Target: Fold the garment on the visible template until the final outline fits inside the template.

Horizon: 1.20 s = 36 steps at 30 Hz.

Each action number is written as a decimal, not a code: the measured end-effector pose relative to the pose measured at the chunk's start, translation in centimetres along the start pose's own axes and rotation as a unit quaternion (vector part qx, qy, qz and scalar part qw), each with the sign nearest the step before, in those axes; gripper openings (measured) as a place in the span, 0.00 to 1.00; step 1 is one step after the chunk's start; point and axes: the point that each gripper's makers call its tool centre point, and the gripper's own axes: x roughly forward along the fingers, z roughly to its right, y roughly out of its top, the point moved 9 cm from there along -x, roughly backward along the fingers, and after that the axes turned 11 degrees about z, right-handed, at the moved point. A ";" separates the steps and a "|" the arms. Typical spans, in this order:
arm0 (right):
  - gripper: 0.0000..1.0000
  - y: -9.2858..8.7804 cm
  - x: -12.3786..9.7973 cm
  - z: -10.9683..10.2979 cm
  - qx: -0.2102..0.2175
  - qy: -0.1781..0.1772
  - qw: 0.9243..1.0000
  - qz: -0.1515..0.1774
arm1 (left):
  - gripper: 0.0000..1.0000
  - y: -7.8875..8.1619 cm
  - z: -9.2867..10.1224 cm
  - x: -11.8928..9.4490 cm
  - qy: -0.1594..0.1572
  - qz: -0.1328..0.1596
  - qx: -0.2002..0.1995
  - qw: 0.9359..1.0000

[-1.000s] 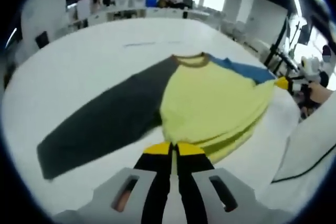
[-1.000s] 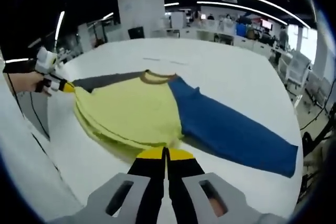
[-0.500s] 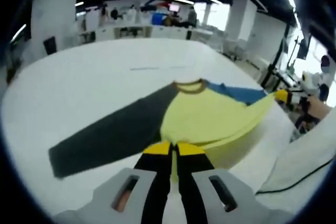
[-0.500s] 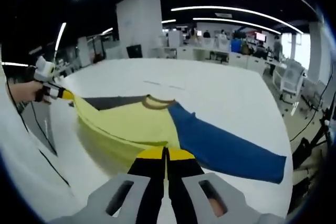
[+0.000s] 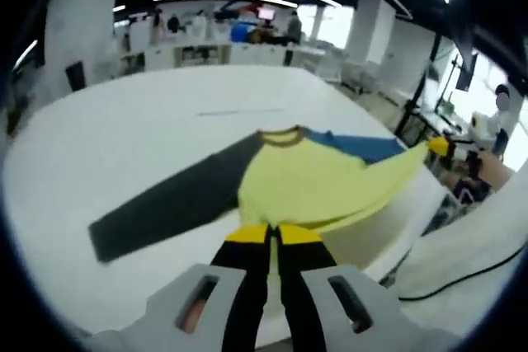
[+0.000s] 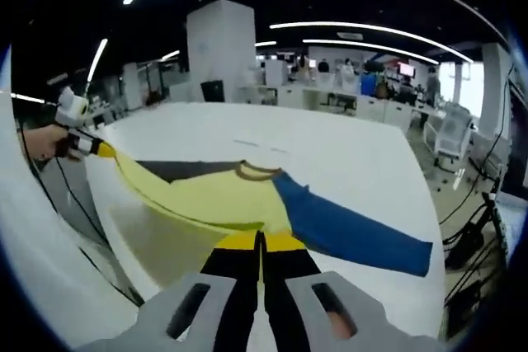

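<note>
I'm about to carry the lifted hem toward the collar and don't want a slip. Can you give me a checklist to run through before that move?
1. Left gripper shut on the shirt's hem: ok.
2. Right gripper shut on the hem: ok.
3. Yellow shirt body lifted off the white table, hem stretched between the grippers: ok.
4. Dark grey sleeve lying flat and spread: ok.
5. Blue sleeve lying flat and spread: ok.
6. Template outline under the garment: cannot tell.
</note>
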 end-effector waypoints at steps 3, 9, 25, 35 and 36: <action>0.01 0.0 -1.0 -0.6 0.001 0.000 1.000 0.000 | 0.00 0.0 0.2 -0.8 -0.005 -0.020 0.036 0.999; 0.01 -0.9 -2.7 -1.8 0.002 0.002 1.000 -0.014 | 0.00 -0.9 0.9 -1.6 -0.024 -0.057 0.066 0.996; 0.01 -7.0 -4.5 -4.8 0.027 0.015 0.996 -0.080 | 0.00 -6.4 1.4 -1.2 -0.066 -0.177 0.111 0.976; 0.01 -11.2 -4.6 -5.3 0.020 0.026 0.990 -0.136 | 0.00 -9.5 1.0 -0.2 -0.078 -0.233 0.138 0.959; 0.01 -11.5 -4.5 -5.3 0.020 0.027 0.989 -0.141 | 0.00 -9.7 1.1 -0.1 -0.079 -0.236 0.142 0.958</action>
